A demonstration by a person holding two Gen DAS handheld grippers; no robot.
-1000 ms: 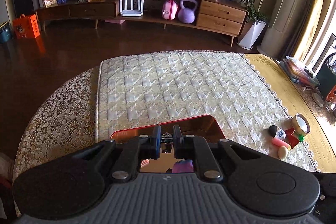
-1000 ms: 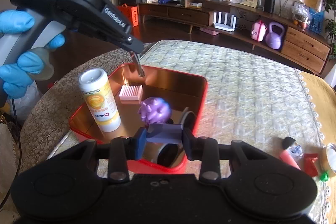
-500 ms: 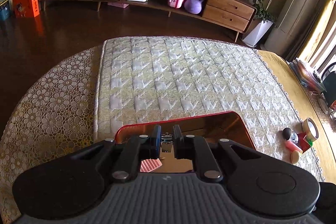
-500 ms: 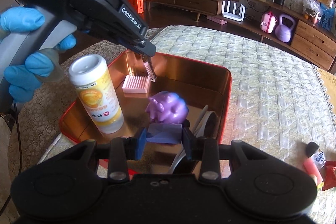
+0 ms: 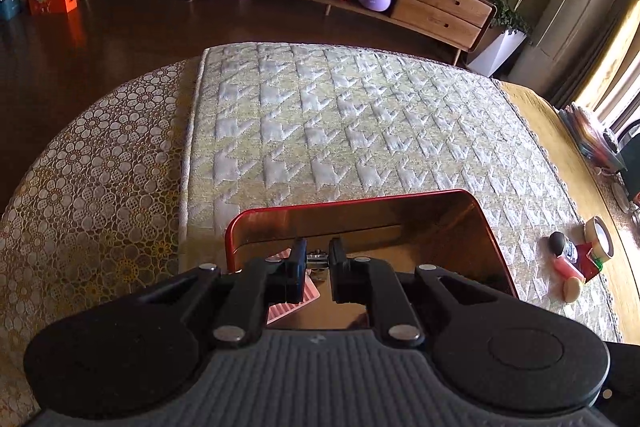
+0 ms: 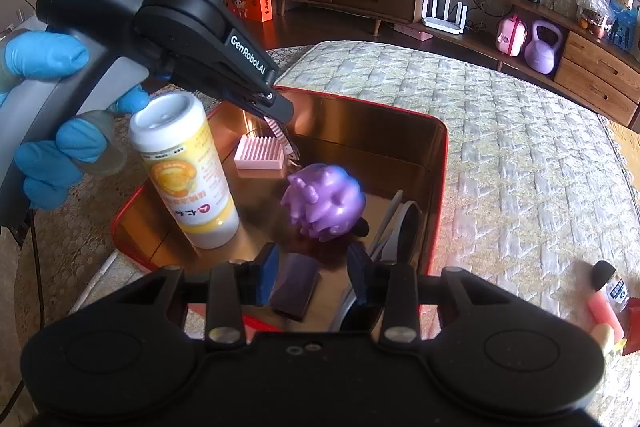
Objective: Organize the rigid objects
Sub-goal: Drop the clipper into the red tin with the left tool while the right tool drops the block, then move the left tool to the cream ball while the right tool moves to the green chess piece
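A red tin (image 6: 440, 187) holds a white-and-yellow bottle (image 6: 184, 179), a pink ribbed block (image 6: 258, 153), a purple spiky toy (image 6: 324, 203) and grey rings (image 6: 404, 227). My left gripper (image 6: 282, 115), held by a blue-gloved hand (image 6: 44, 55), reaches down into the tin, shut on a small thin metal piece (image 6: 292, 147) beside the pink block. In the left wrist view that piece (image 5: 318, 259) sits in the left gripper (image 5: 318, 255) over the tin (image 5: 352, 201). My right gripper (image 6: 312, 279) hovers at the tin's near edge. A dark purple block (image 6: 296, 291) leans against its left pad, clear of the right pad.
On the quilted cloth right of the tin lie a tape roll (image 5: 598, 237), a pink tube (image 5: 566, 267) and a small black-capped bottle (image 5: 560, 243). A lace cloth (image 5: 100, 187) covers the table's left side. A long sideboard (image 5: 440, 3) stands across the floor.
The left gripper has sunk into the tin with the metal piece. The right gripper moved in over the tin's edge. The purple block no longer spans its jaws and now hangs tilted.
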